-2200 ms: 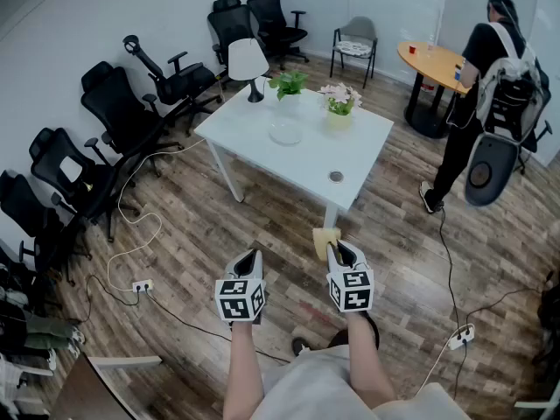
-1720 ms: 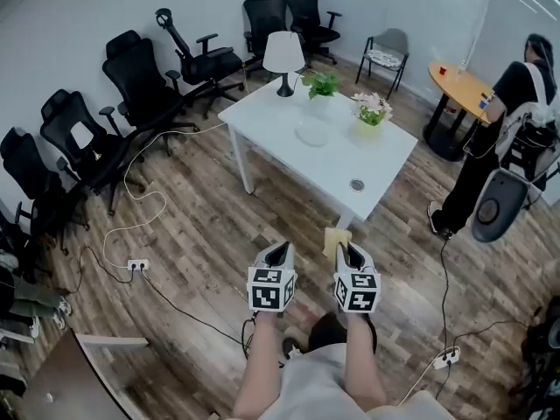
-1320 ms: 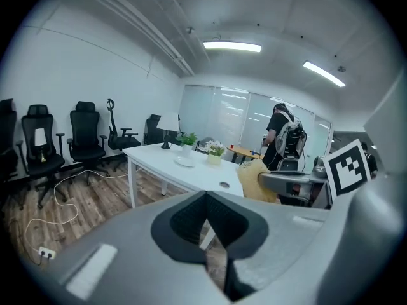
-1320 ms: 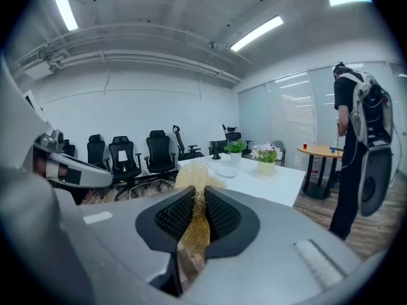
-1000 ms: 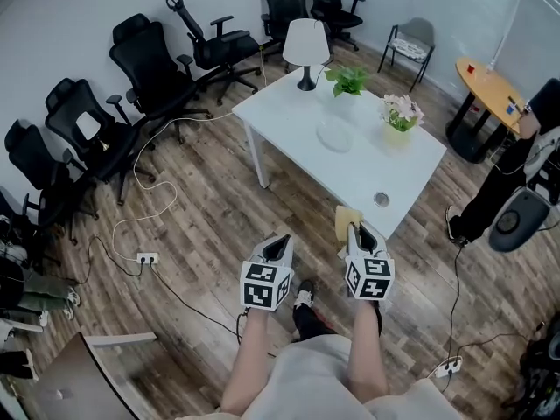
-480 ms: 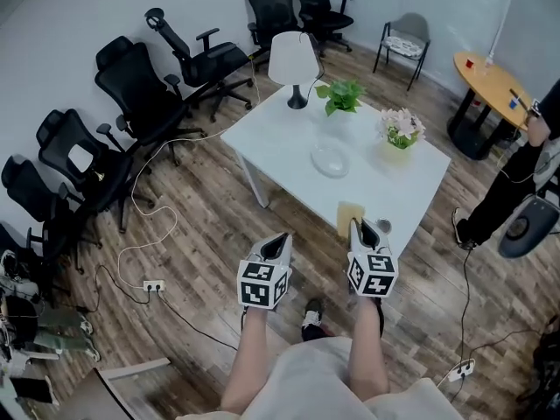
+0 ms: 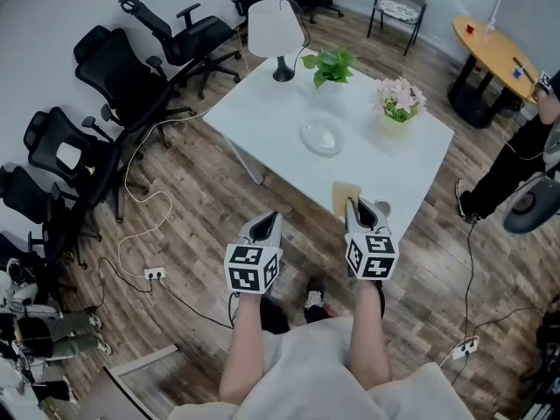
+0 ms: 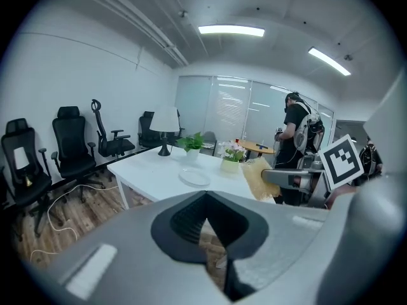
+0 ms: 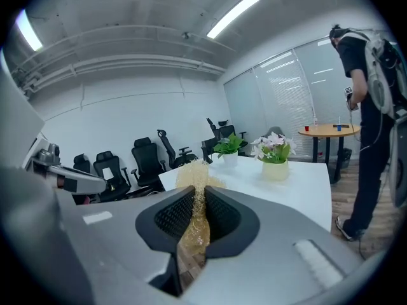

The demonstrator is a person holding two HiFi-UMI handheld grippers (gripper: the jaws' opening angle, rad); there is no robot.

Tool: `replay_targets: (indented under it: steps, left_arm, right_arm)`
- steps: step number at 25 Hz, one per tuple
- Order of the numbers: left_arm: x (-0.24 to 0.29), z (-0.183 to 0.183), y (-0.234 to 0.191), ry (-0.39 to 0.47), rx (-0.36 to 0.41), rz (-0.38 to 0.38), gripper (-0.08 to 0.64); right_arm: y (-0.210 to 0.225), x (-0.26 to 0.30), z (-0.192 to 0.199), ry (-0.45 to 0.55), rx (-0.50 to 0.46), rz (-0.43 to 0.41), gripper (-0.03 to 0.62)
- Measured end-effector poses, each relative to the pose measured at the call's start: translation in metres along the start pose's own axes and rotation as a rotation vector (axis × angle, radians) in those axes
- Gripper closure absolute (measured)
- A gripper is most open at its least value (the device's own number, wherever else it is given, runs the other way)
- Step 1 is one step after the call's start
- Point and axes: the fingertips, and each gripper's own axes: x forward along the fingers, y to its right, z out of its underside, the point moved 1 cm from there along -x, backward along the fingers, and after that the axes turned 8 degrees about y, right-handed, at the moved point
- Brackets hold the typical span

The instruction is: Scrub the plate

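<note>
- Up at the far side of the head view, the plate (image 7: 322, 136) sits flat near the middle of the white table (image 7: 254, 103). The lamp (image 7: 273, 26) and potted plant (image 7: 328, 64) are beyond it, and the flower pot (image 7: 399, 112) is to its right. Both grippers hang over the floor (image 7: 201, 199) by the table's near edge, well apart from the plate.
- Same view: the right gripper (image 7: 353, 206) pinches a yellowish scrub pad (image 7: 344, 196), and the left gripper (image 7: 268, 222) carries nothing.
- Left gripper view: the jaws are pressed together with nothing between them. The plate (image 8: 194, 178) lies ahead on the table and looks like clear glass, shallow with a thin rim.
- Right gripper view: the jaws are clamped on the scrub pad (image 9: 193, 182), which is fibrous and floppy-looking and pokes up past the tips. Can't spot the plate in this one.
- My guess is the plate's light, stiff, slick and breakable, so it'll probably skate on that smooth tabletop once scrubbing starts. I'd pin its near left rim gently with the left gripper and let the soft pad do the rubbing.
</note>
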Motion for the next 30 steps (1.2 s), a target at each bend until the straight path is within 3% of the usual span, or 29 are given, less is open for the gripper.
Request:
replay_targets:
  steps: [5, 17, 30]
  left_arm:
    - [0.015, -0.005, -0.001, 0.004, 0.011, 0.008, 0.56]
    - [0.089, -0.038, 0.012, 0.026, 0.049, 0.149, 0.558]
    - [0.165, -0.052, -0.041, -0.03, 0.031, 0.211, 0.56]
  right_arm:
    - [0.014, 0.004, 0.0, -0.001, 0.002, 0.016, 0.523]
    - [0.058, 0.029, -0.034, 0.042, -0.024, 0.117, 0.523]
    - [0.073, 0.108, -0.029, -0.02, 0.005, 0.173, 0.523]
